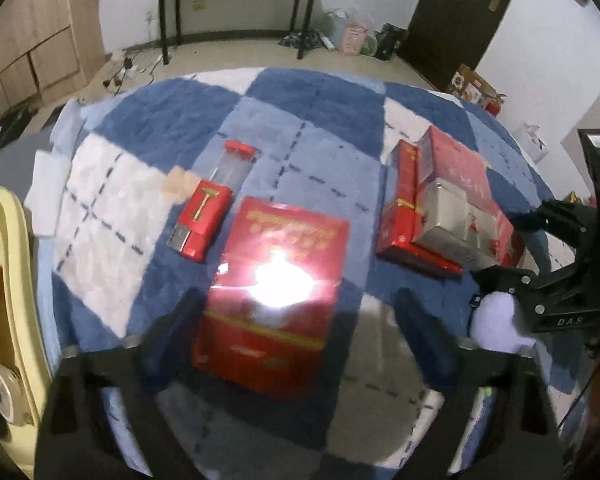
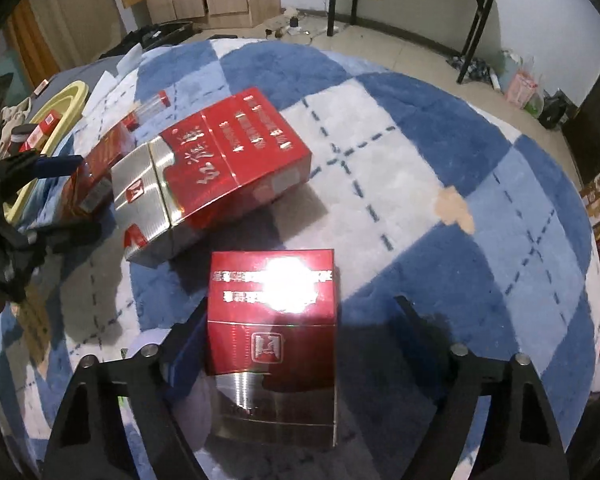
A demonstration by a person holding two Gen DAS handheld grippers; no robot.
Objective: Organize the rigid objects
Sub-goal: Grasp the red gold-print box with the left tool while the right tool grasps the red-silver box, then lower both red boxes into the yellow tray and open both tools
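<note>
On a blue and white checked blanket [image 1: 148, 208] lie several red boxes. In the left wrist view a flat red box [image 1: 276, 280] with strong glare lies between the blurred fingers of my left gripper [image 1: 300, 308]. The left finger is close to the box's edge and a wide gap shows on the right, so the gripper is open. In the right wrist view a red and silver box [image 2: 272, 344] stands between the fingers of my right gripper [image 2: 300, 308]. Its left finger is at the box's side and the right finger stands well clear, so this gripper is open too.
A small red box [image 1: 204, 216] and a clear tube with a red cap [image 1: 236, 160] lie to the left. A stack of red and silver boxes [image 1: 440, 208] is at the right. A yellow basin [image 1: 4, 280] holds more items. A larger red and silver box [image 2: 220, 168] lies just behind.
</note>
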